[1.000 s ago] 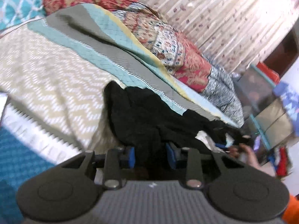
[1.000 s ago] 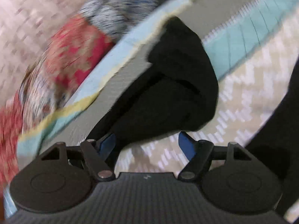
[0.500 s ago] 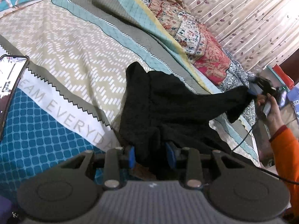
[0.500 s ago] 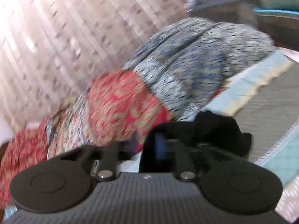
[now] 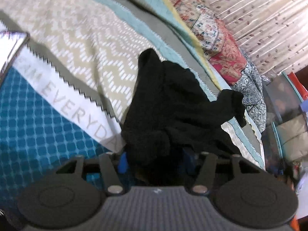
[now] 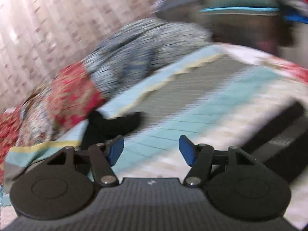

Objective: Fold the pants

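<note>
One pair of black pants lies bunched on the bed, not yet spread flat. In the left wrist view the heap runs from the gripper mouth at 6 o'clock up toward 12 o'clock, with one leg end trailing to 2 o'clock near the bed edge. Its long axis therefore lies roughly along the line from 7 to 2 o'clock.

The left gripper is the nearer one: its blue pads are drawn in against a thick wad of the black fabric and clamped on it.

In the right wrist view, which is motion-blurred, a loose dark end of the pants lies at 10 o'clock, just beyond the left finger tip; whether it touches that finger cannot be told. The right gripper stands with its pads wide apart and nothing between them, above the striped bedcover.

Judgement: the coming move depends on bringing the right gripper toward 10 o'clock to take that free end, so the garment can be stretched along its length.

A patterned quilt is piled past the pants against the curtain.
</note>
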{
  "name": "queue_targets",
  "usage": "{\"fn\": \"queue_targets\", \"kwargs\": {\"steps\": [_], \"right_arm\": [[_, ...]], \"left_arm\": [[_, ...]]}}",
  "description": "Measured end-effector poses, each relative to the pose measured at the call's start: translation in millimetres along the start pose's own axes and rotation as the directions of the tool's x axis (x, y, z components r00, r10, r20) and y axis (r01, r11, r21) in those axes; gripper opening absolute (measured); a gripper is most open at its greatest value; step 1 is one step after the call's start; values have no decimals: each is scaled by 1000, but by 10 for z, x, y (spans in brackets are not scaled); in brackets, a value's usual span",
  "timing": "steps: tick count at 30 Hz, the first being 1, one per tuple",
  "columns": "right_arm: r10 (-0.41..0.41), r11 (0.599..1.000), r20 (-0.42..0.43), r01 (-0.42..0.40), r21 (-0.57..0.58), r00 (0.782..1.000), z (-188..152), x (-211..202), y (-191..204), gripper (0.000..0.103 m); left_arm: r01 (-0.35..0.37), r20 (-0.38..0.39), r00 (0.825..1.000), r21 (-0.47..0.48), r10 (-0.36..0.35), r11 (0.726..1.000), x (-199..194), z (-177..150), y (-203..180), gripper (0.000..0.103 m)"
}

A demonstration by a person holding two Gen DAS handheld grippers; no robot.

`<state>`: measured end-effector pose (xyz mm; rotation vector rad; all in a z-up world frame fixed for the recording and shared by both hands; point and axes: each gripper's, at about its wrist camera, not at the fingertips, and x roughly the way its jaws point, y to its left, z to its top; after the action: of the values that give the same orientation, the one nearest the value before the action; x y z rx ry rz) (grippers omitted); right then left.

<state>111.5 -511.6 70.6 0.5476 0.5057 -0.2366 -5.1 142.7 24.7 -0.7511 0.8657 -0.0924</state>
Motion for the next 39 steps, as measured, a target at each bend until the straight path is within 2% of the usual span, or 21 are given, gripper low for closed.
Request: {"fn": "queue_targets", "kwargs": {"steps": [3,5,6,7,9,12,15,16,17,19,21,24,26,27,28,29,30,32,36,39], "right_arm": [[-71,987,-7,71,146,997,-190,-342,-614,66],[-99,956,-34,105,274,994,-325,-402,-917,66],[-106,941,-41,113,320,994,-365,-388,-992,66],[-100,925,-43,109,364,994,-401,-357,-1062,66],[-90,897,-39,98,430,995,-454,-256,-1071,66],[-51,860,-30,59,507,998,-447,-22,-1132,64],[-83,856,-78,111,505,994,-316,190,-1178,8],[-90,852,-63,109,513,994,-301,156,-1126,7],[-71,858,-15,69,508,997,-256,68,-1034,7],[-16,893,75,-19,450,997,-59,-98,-832,7],[20,926,117,-62,373,993,218,-140,-566,7],[44,956,94,-69,286,995,712,173,-109,7],[57,969,31,-62,240,998,897,572,196,12],[49,979,-6,-47,198,999,930,753,293,20],[-3,987,-40,9,157,999,950,923,363,36],[-56,989,-52,63,136,997,933,1014,381,40],[-68,990,-50,74,121,996,868,1041,387,40],[-13,993,-40,18,121,999,670,995,213,40],[-47,979,-61,57,194,997,334,975,-100,40],[-37,963,-109,65,262,993,242,1125,-256,40]], "left_arm": [[13,-27,1000,-19,-13,1000,65,-44,-31,65],[17,-40,999,-14,-17,1000,102,-82,-83,67],[15,-40,999,2,-15,1000,118,-97,-121,64],[11,-36,999,23,-11,1000,126,-109,-160,55],[2,-29,1000,59,0,998,130,-120,-232,45],[-15,-3,1000,77,15,997,77,-120,-283,41],[-62,23,998,98,60,993,20,-95,-309,35],[-70,29,997,94,67,993,-9,-73,-298,34],[-72,36,997,89,69,993,-42,-50,-282,34],[-77,50,996,90,73,993,-108,-14,-256,34],[-87,52,995,98,83,991,-141,8,-232,34],[-105,45,994,89,101,991,-126,7,-198,34],[-108,43,994,64,105,992,-117,-7,-188,34],[-108,45,993,58,105,993,-119,-15,-194,34],[-108,49,993,59,105,992,-124,-18,-210,34],[-106,53,993,64,102,992,-132,-13,-224,34],[-103,57,994,70,99,992,-140,-8,-236,34],[-97,57,994,84,92,992,-146,12,-246,34],[-107,23,994,91,105,990,-57,49,-217,35],[-116,14,993,70,116,991,-22,31,-183,35]]}}
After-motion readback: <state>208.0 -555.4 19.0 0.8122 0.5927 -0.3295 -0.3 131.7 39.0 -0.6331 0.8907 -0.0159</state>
